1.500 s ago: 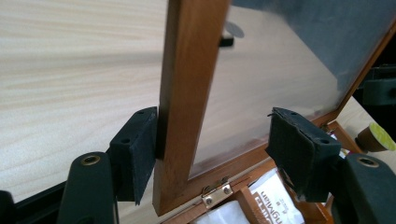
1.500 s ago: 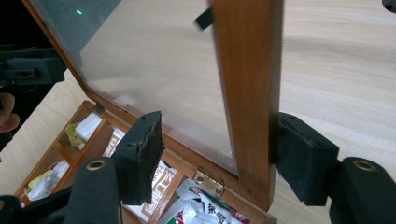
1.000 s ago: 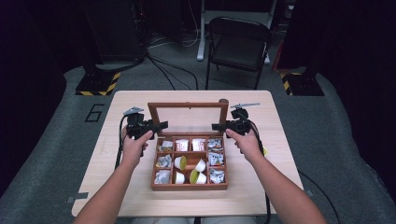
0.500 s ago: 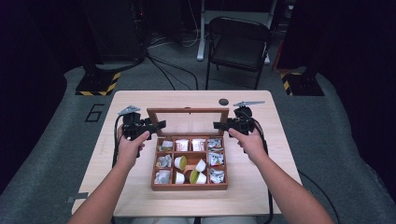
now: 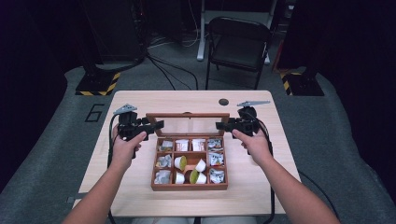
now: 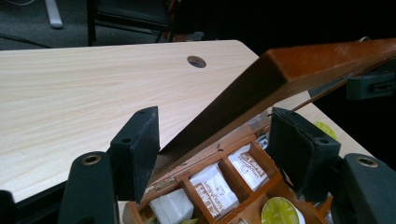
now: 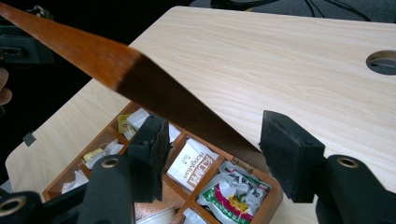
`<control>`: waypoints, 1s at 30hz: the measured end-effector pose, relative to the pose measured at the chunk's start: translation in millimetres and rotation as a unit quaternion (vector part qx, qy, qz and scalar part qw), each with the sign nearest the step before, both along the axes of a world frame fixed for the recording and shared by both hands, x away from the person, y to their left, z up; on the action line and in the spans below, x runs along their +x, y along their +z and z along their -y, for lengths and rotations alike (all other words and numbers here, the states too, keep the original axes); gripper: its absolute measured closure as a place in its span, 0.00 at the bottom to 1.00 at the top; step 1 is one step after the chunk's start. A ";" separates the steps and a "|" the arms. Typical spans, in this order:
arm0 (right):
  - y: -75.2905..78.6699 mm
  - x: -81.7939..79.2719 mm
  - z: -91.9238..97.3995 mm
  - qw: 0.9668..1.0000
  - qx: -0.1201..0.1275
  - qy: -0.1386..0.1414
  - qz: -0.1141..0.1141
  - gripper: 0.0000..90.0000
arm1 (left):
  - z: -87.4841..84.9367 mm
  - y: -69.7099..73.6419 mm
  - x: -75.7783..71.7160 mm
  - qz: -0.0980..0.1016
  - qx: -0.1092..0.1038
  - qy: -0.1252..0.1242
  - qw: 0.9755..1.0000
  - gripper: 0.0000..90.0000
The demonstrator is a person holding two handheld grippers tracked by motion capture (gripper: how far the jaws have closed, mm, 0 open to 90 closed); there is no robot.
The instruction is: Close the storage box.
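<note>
Hinged glass-paned wooden lid (image 5: 187,122) at frame centre, raised over the compartmented wooden tea box (image 5: 189,185). The left gripper (image 5: 158,125) and right gripper (image 5: 220,125) straddle its side edges, jaws spread, closing, pads apart from the wood. Bare light wooden table (image 5: 187,100) lies behind. The gripper views show the sachets' print.

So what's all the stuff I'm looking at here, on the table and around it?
Wooden box: one, reddish brown, middle of the table, split into compartments.
Box lid: one, brown frame with a clear pane, hinged at the far side, raised between the grippers.
Tea bag sachets: several, white, far compartments.
Small cups: several, white, some with yellow-green lids, middle compartments.
Crinkled packets: several, silvery or printed, side compartments.
Table: one, light wood, with a round hole.
Folding chair: one, black, beyond the table.
Left gripper: black, at the lid's left end; jaws apart, either side of the frame.
Right gripper: black, at the lid's right end; likewise.
</note>
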State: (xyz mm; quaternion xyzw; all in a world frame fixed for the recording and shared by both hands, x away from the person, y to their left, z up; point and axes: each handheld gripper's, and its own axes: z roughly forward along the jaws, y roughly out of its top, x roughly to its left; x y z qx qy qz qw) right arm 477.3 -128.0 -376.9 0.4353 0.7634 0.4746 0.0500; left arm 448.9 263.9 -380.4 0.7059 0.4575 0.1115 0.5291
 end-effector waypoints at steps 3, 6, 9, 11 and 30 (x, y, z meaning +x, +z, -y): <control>3.2 -1.1 0.4 1.000 -0.007 0.003 0.007 0.48 | 0.1 1.6 -0.7 0.000 0.001 0.000 1.000 0.38; 5.3 -2.3 0.0 1.000 -0.009 0.001 0.008 0.48 | 0.5 2.6 -1.6 -0.001 0.004 -0.001 1.000 0.38; 6.2 -3.2 -0.4 1.000 -0.012 0.002 0.009 0.48 | 0.6 3.0 -2.5 -0.001 0.006 -0.001 1.000 0.38; 6.5 -4.1 -0.5 1.000 -0.014 0.003 0.008 0.48 | 0.7 3.3 -3.6 -0.004 0.006 -0.002 1.000 0.39; 5.6 -29.5 5.2 1.000 -0.013 0.015 0.014 0.48 | -1.9 0.4 -29.4 0.015 0.027 -0.018 0.999 0.36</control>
